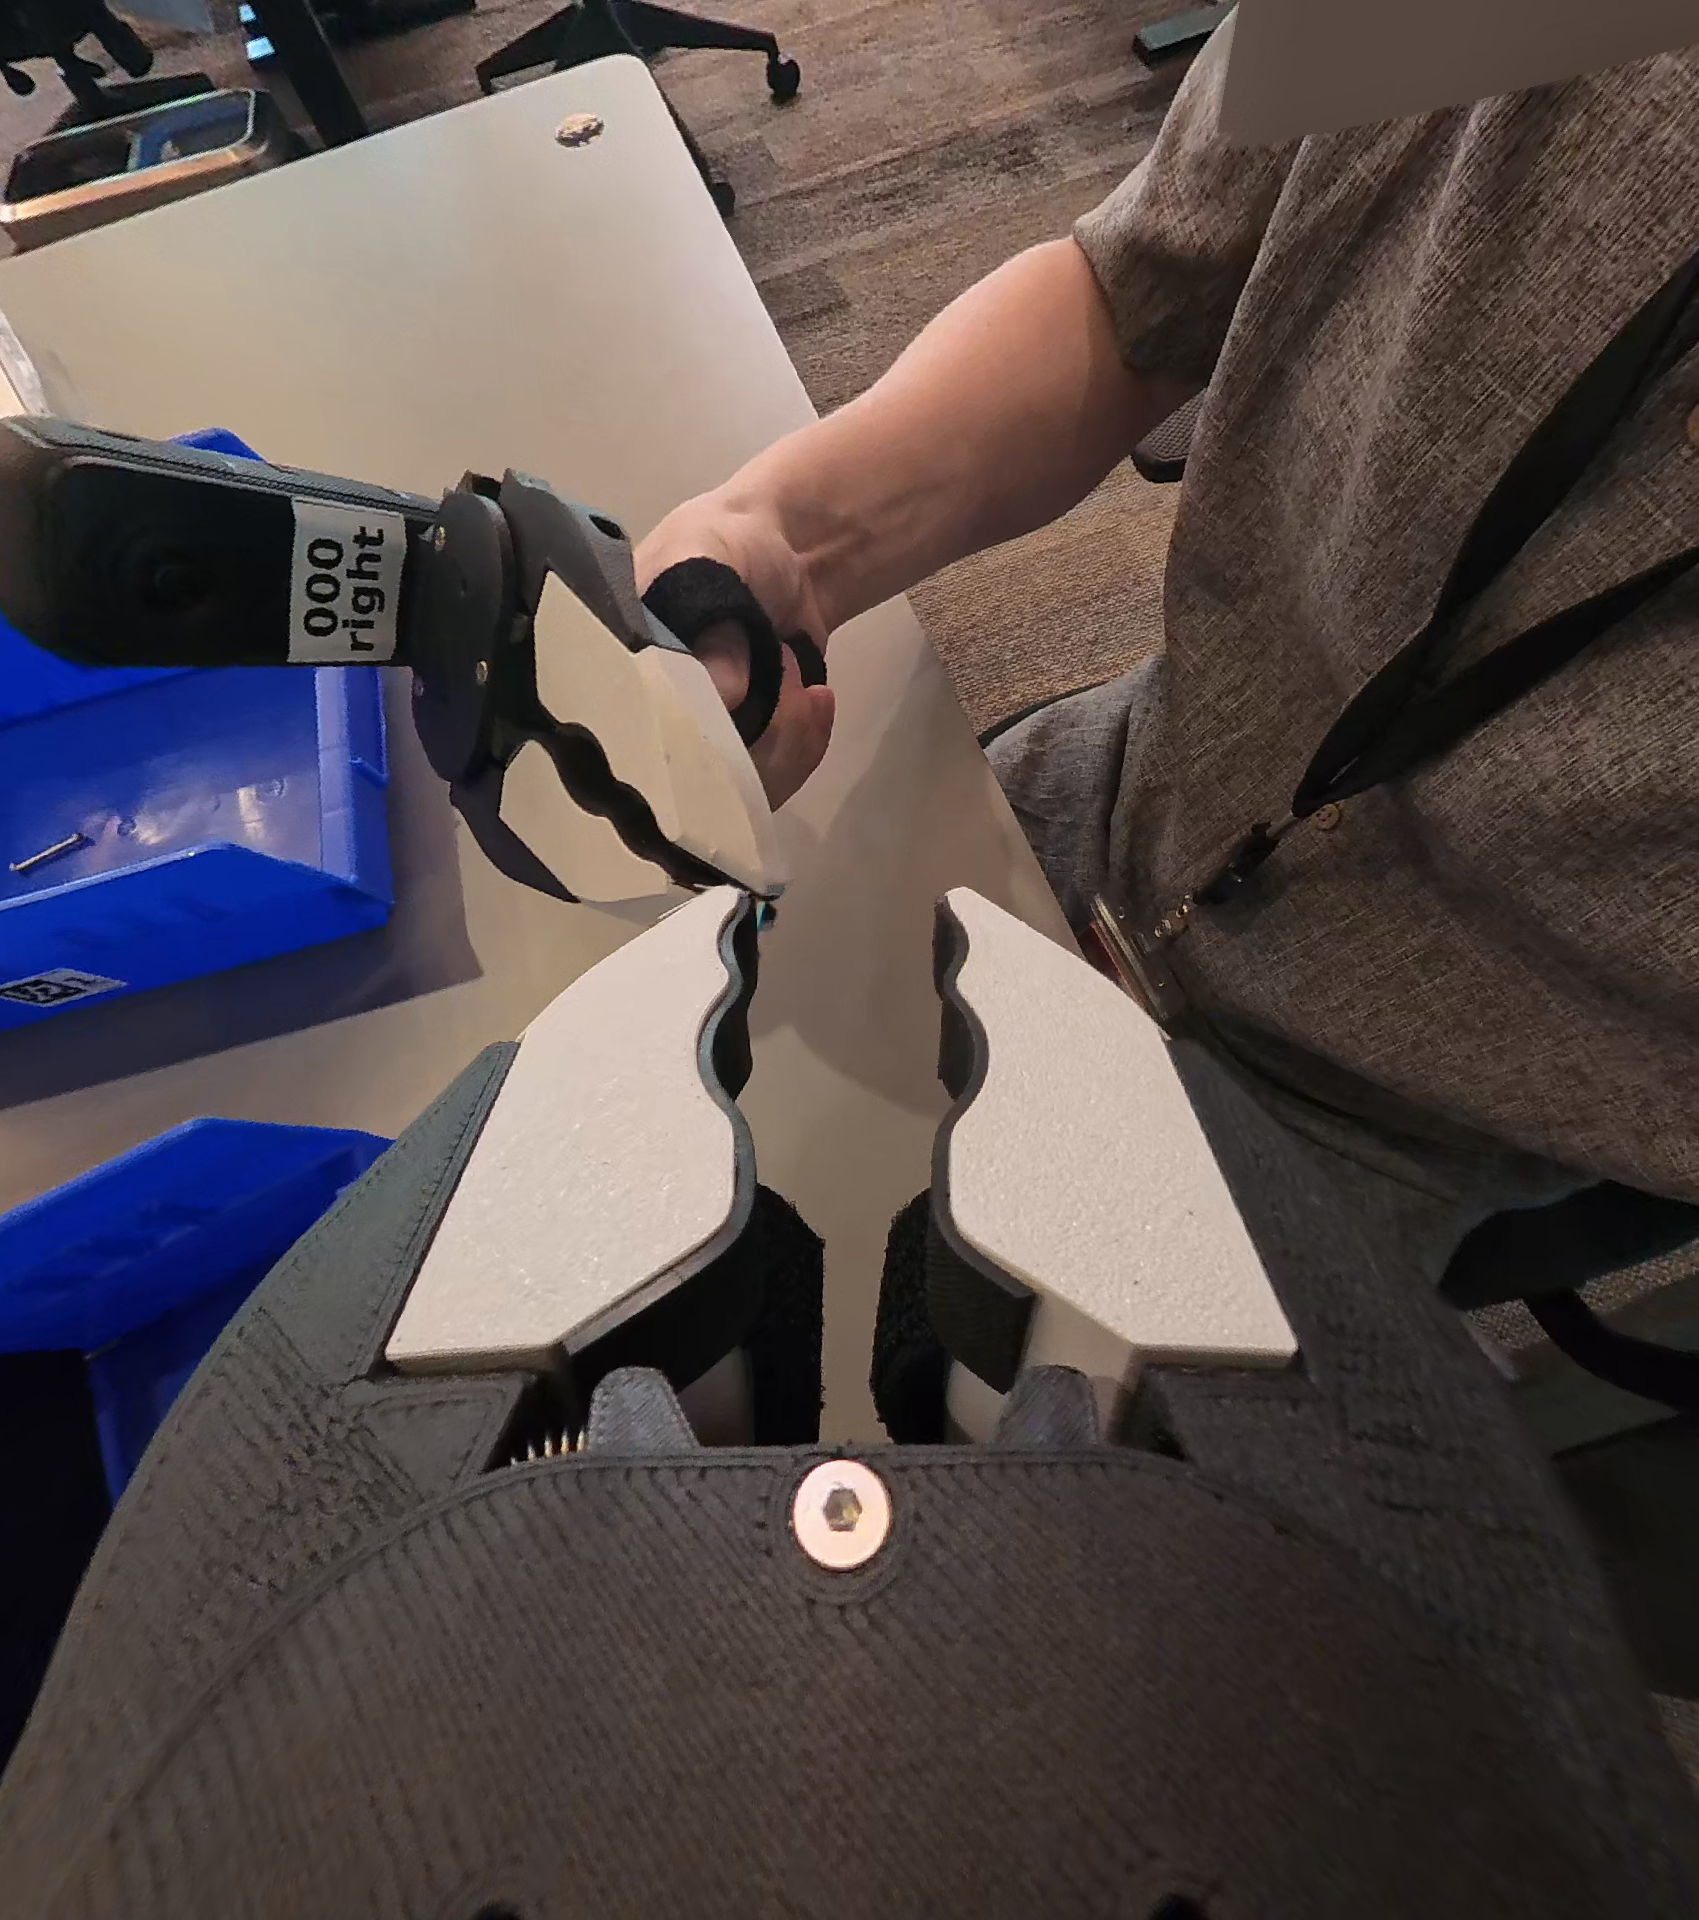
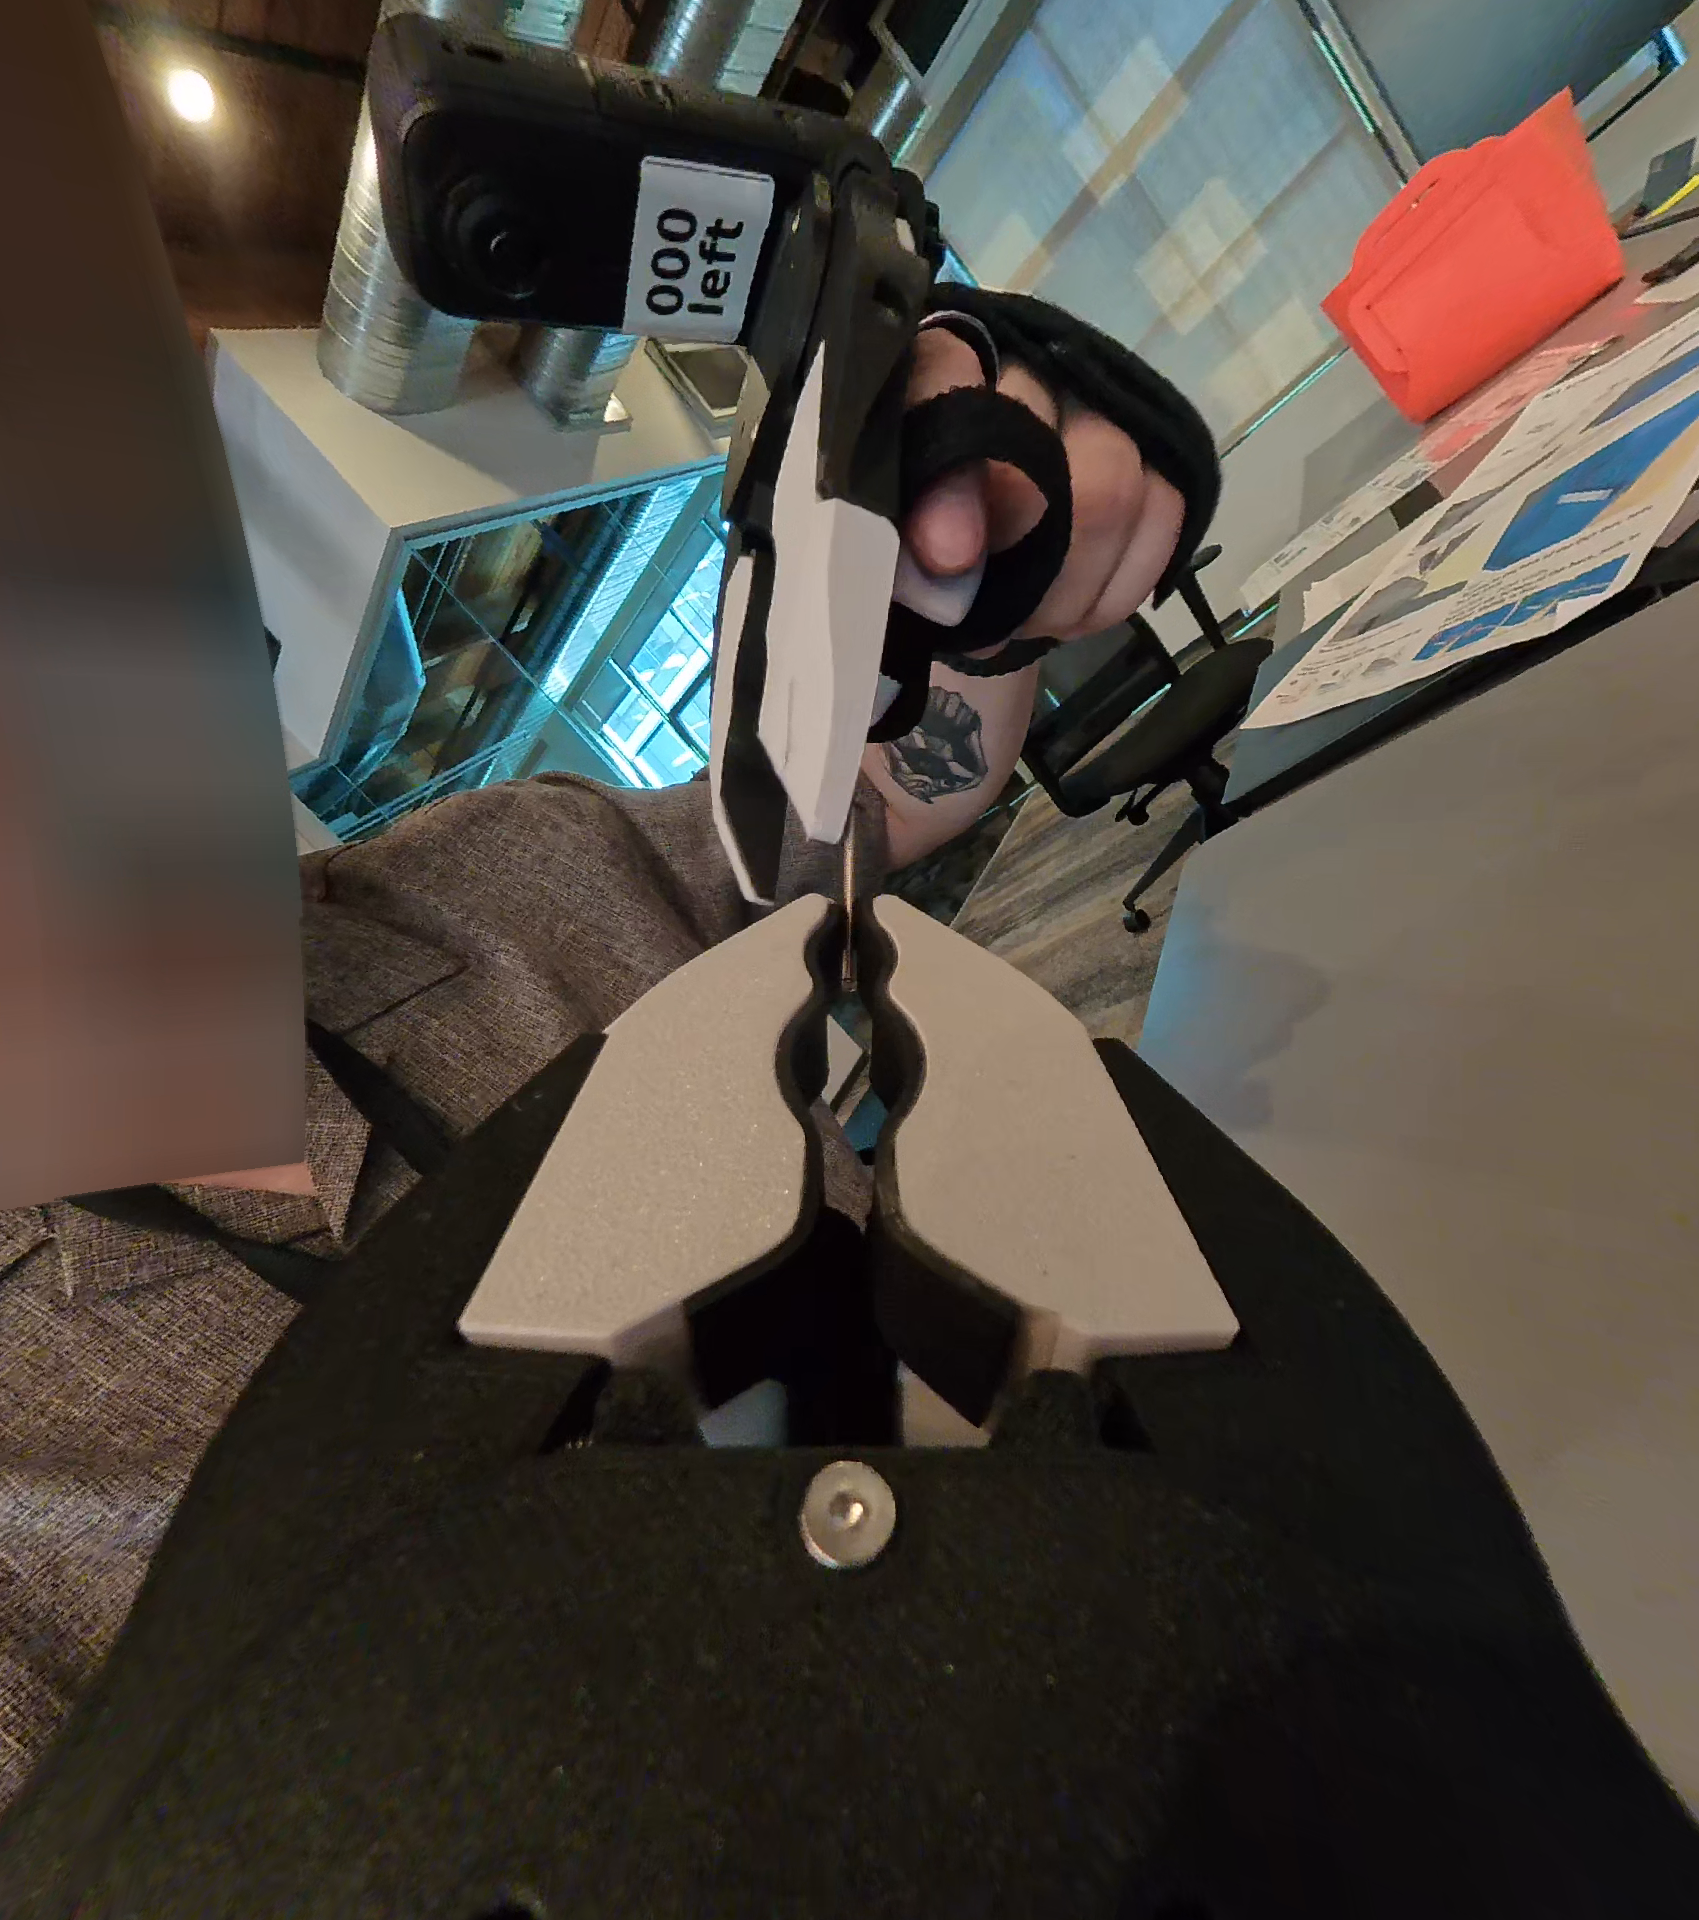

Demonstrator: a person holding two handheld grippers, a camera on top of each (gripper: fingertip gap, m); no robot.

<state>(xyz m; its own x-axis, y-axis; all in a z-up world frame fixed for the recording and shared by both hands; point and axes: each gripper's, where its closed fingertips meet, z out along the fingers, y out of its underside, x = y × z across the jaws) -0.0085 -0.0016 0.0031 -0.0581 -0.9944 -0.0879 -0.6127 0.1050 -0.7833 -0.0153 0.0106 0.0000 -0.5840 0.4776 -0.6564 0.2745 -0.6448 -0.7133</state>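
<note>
One thin metal pin (image 2: 850, 925) is gripped between the fingertips of the right tool (image 2: 853, 914), whose grey fingers are closed almost fully, with only the wavy gaps left between them. The pin stands roughly upright in the right wrist view and rises a little above the tips. Its upper end reaches the tip of the left tool (image 2: 791, 852), which comes down from above; whether it touches the pin cannot be told. In the left wrist view the left tool (image 1: 840, 914) is seen with its fingers well apart and nothing between them. The closed tip of the right tool (image 1: 720, 883) lies just at the left fingertip (image 1: 720, 914) there, and a tiny dark piece is seen at this meeting point.

Each tool is held by a hand with black straps around the fingers: the right hand (image 1: 772, 644) and the left hand (image 2: 1032, 499). A person in a grey shirt (image 1: 1447, 520) with a black lanyard (image 1: 1510, 644) stands close behind the tools.

Below them a pale tabletop (image 1: 409, 312) is seen. Two blue bins stand on its left part; in the farther bin (image 1: 149, 790) a small nail (image 1: 45, 854) is lying on the floor of the bin, and the nearer bin (image 1: 97, 1247) is partly hidden. On another desk (image 2: 1499, 935) printed papers (image 2: 1551, 499) and an orange bag (image 2: 1479, 260) are placed.
</note>
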